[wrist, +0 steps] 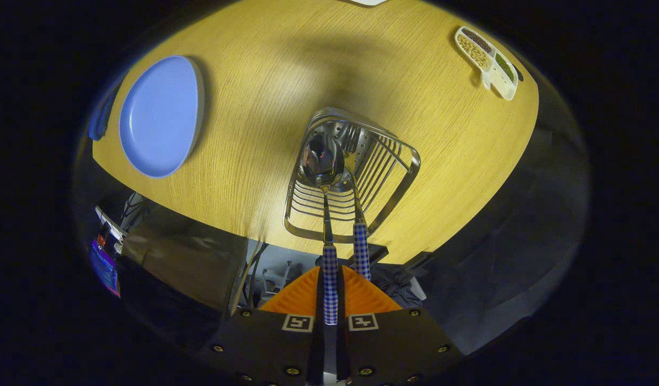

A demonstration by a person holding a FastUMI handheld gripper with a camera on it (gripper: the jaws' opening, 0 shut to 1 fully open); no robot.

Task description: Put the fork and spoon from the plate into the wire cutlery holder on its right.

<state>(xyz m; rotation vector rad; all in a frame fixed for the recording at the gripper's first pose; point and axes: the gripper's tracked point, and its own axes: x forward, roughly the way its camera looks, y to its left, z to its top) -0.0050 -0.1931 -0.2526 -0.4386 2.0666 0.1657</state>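
Now | jaws clamped on spoon (pixel 323 161) over holder (pixel 407 161) | fork (pixel 360 241) inside | plate (pixel 160 115) bare

Round light-wood tabletop (pixel 254 161) w/ soft shadow mid-table, divided snack tray (pixel 487 61) far side, dim dark floor below

1. The single view rode on the gripper (pixel 330 292) and looked forward along its two fingers, which closed on the spoon (pixel 323 161) by its checked handle.
2. It faced steeply down from above the near edge of the wooden table (pixel 265 96).
3. It sat close over the wire cutlery holder (pixel 385 198), just ahead of the fingers.
4. The blue plate (pixel 160 115) lay left of the holder, well apart, and a divided dish (pixel 487 61) far beyond on the right.
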